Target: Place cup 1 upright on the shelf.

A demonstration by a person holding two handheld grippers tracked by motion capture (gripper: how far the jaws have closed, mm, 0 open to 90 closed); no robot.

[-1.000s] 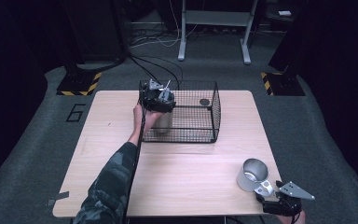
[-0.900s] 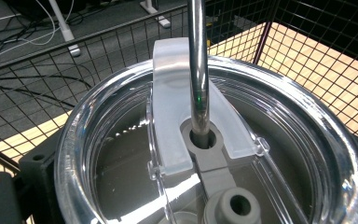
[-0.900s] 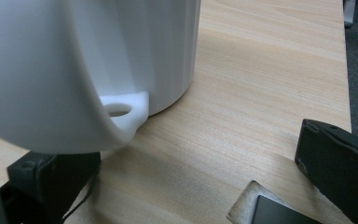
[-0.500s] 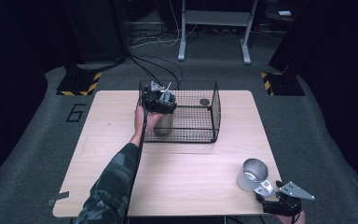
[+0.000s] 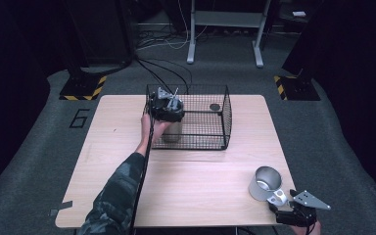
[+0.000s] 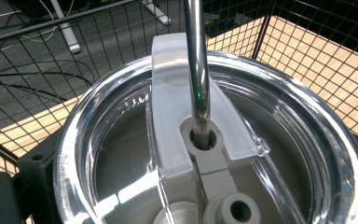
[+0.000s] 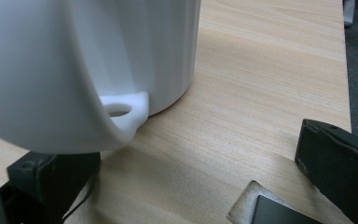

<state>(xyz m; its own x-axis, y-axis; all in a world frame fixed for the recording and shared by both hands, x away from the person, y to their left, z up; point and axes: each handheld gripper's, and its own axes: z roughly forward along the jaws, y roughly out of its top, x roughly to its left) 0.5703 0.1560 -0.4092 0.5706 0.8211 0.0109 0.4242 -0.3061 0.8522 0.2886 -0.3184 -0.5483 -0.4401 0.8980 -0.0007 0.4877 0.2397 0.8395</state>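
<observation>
Clamping a clear-lidded steel tumbler (image 5: 172, 128) in the wire basket (image 5: 214, 143), the left gripper (image 5: 166, 108) holds firm.

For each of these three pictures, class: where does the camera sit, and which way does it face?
High view: above the table, looking forward and down; a sleeved forearm enters below.
Left gripper view: on the left claw, looking down onto the tumbler lid and metal straw.
Right gripper view: on the right claw, facing the mug.
Shared: the wire basket.

L arm stretched fwd, left gripper (image 5: 168, 106) held high. Right gripper (image 5: 293, 214) low, near edge, jaws wide apart.
</observation>
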